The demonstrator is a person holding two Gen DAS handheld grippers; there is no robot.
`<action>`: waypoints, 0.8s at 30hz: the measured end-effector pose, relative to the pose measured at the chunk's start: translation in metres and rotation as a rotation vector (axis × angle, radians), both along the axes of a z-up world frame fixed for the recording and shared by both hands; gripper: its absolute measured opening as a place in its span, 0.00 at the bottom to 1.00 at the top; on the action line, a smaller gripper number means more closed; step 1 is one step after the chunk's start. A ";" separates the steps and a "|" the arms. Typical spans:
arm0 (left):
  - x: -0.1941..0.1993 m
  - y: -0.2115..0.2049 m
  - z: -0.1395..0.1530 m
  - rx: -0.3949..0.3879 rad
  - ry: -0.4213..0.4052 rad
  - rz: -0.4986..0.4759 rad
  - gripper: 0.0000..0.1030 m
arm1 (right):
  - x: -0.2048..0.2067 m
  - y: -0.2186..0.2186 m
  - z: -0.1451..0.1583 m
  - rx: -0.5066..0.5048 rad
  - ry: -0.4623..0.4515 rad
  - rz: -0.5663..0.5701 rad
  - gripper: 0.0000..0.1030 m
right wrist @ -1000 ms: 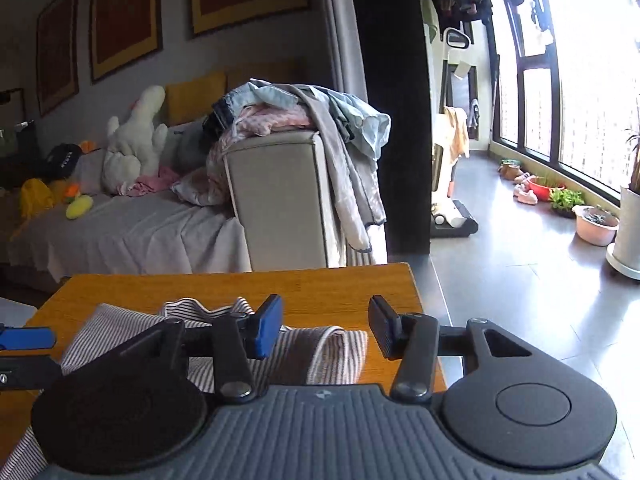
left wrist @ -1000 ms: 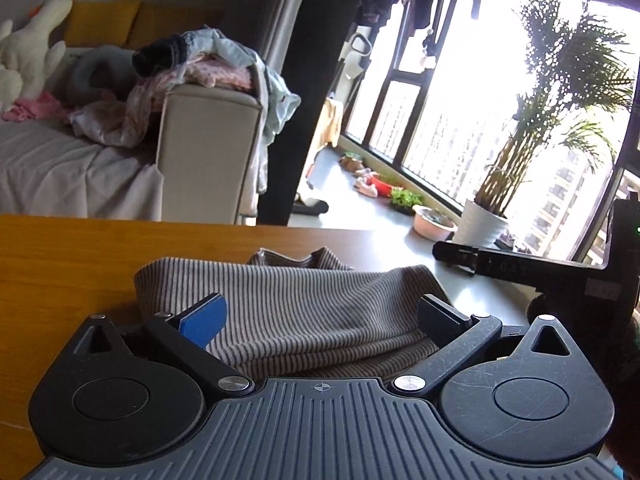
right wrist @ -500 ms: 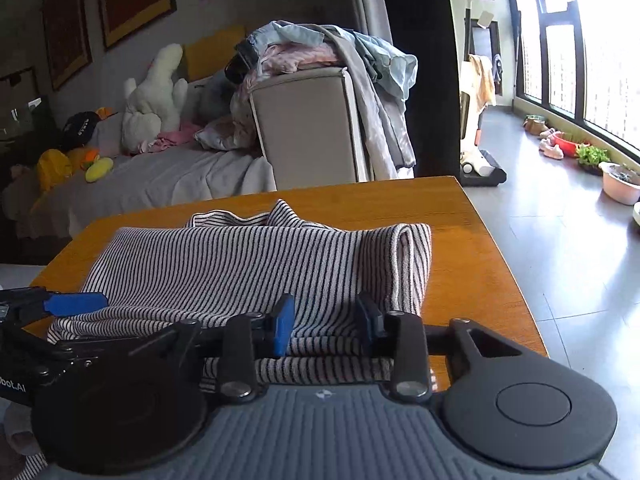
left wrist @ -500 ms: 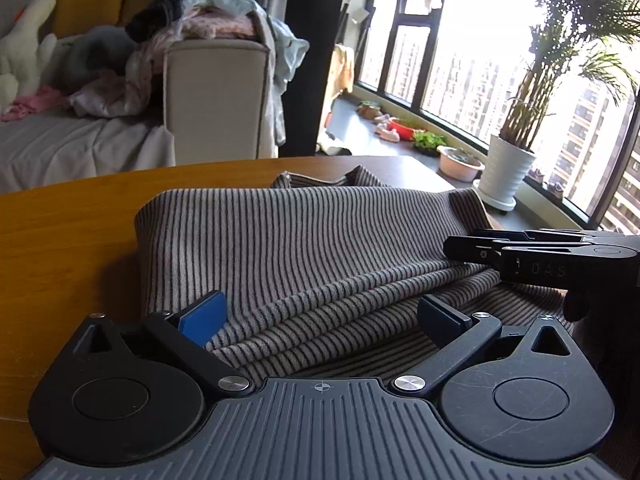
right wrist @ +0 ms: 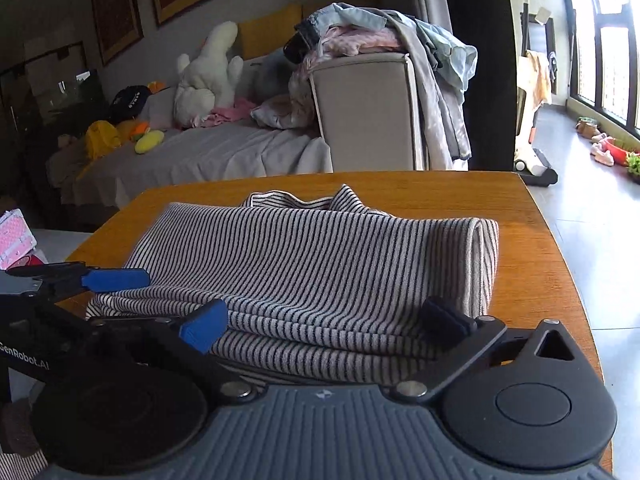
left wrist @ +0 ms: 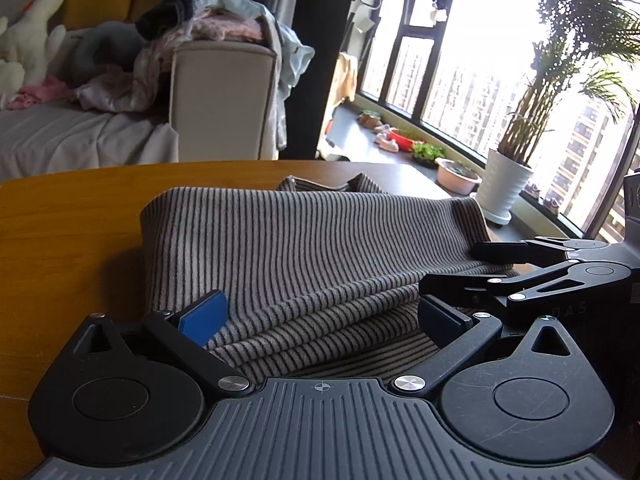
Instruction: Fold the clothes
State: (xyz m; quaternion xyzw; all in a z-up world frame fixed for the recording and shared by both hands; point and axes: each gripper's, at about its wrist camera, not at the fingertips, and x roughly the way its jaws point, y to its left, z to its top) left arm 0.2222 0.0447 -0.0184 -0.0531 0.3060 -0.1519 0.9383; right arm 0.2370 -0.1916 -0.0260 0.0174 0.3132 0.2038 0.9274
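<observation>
A grey striped garment lies folded in layers on the wooden table; it also shows in the right wrist view. My left gripper is open, its jaws wide apart over the near edge of the garment's left half. My right gripper is open too, wide apart over the near edge of the right half. The right gripper shows at the right of the left wrist view. The left gripper's blue pad shows at the left of the right wrist view.
A sofa with a heap of clothes and a white plush toy stands behind the table. A potted palm and small pots stand by the window. The table's right edge is close to the garment.
Both grippers have pulled back toward the near edge and tilted down, so more of the garment shows. The right gripper's jaws have opened wide; the fabric has settled into folded layers.
</observation>
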 end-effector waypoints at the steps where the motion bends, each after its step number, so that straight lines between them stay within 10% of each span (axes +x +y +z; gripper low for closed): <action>1: 0.000 0.000 0.000 0.003 -0.001 0.001 1.00 | 0.001 0.002 0.000 -0.017 0.003 0.003 1.00; 8: -0.003 0.002 0.000 -0.014 -0.007 0.005 1.00 | -0.010 0.012 0.010 -0.105 -0.051 -0.016 0.96; 14: -0.005 0.001 0.000 -0.014 -0.009 0.009 1.00 | -0.019 0.003 0.027 -0.190 -0.144 -0.191 0.45; 20: -0.005 0.001 0.000 -0.018 -0.010 0.010 1.00 | -0.001 -0.016 0.012 -0.170 -0.009 -0.228 0.49; 24: -0.005 0.001 0.000 -0.020 -0.010 0.011 1.00 | 0.010 -0.015 0.045 -0.160 -0.101 -0.212 0.46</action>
